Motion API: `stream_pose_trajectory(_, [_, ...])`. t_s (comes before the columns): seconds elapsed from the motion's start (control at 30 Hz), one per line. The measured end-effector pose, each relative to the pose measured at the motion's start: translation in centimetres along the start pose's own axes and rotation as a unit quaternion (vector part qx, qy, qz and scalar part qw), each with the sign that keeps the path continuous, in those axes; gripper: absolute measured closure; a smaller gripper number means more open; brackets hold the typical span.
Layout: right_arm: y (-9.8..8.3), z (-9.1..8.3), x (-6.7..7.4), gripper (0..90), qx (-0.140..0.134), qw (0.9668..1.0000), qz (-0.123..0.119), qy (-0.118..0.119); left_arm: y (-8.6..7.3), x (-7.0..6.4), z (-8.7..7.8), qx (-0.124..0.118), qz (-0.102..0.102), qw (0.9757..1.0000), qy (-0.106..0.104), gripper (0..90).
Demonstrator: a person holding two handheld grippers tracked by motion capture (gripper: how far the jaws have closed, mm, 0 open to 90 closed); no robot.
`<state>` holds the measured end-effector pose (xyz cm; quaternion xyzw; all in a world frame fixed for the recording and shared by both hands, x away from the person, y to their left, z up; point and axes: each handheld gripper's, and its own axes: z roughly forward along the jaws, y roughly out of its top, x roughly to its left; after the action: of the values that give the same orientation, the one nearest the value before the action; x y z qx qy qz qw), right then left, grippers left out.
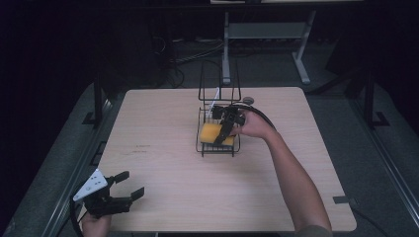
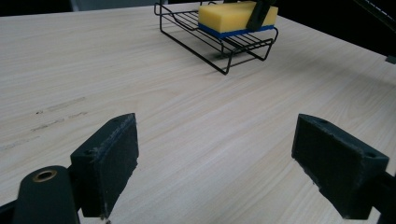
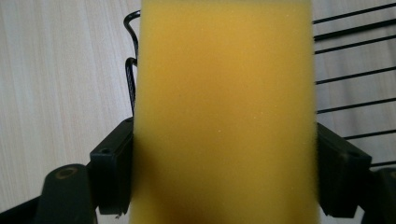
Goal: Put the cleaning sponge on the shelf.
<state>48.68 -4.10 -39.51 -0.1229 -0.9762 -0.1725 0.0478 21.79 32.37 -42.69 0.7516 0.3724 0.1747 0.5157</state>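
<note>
Yellow sponge (image 1: 211, 132) with blue underside lying flat in lower tray of black wire rack (image 1: 218, 148), near centre of table (image 1: 163, 163). Right tool (image 1: 226, 129) over the rack, jaws pinching the sponge across its width; in right gripper view both pads pressed against the sponge's (image 3: 224, 112) long sides, foam bulging slightly past them. Rack wires (image 3: 350, 74) beneath and to one side of the sponge there. Left tool (image 1: 123, 190) parked near front left corner of table, well apart from rack, jaws spread wide with nothing between; bare tabletop between the pads (image 2: 109, 158) in left gripper view, rack (image 2: 219, 44) and sponge (image 2: 236, 16) far off.

Step in hand, as judged: sponge gripped at the rack, either being set down or being lifted out. Cannot tell which from this moment.

Notes for doing it well:
- Keep grip light but firm; foam compresses, so too hard a squeeze likely to deform it and let it spring on release.
- Hold sponge level, blue face down, parallel to tray wires.
- Mind the raised front lip and the tall wire loops at the back; move straight up or straight down, no dragging sideways.
- Rack is light wire and may shift or tip if a jaw catches it. Bring left tool in to steady the frame if so.
- If releasing, open jaws only once full underside rests on wires.
</note>
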Motion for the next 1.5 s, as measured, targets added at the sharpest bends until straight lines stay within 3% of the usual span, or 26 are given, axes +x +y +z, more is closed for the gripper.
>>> stream_pose_trajectory(0.6, [0.0,1.1,-0.1,21.2,0.013,0.9999,-0.004,-0.003,0.0,-0.1,0.0,-0.001,-0.001,1.0000,-0.002,14.0])
stream_pose_trajectory(1.0, [-0.2,1.2,-0.2,18.0,0.008,0.9999,0.001,-0.009,0.0,-0.2,0.1,-0.001,0.000,1.0000,-0.003,14.1])
stream_pose_trajectory(1.5, [-0.2,-1.0,0.7,16.4,-0.030,0.9993,-0.005,-0.022,0.1,-0.3,0.3,0.003,0.003,1.0000,-0.004,14.0])
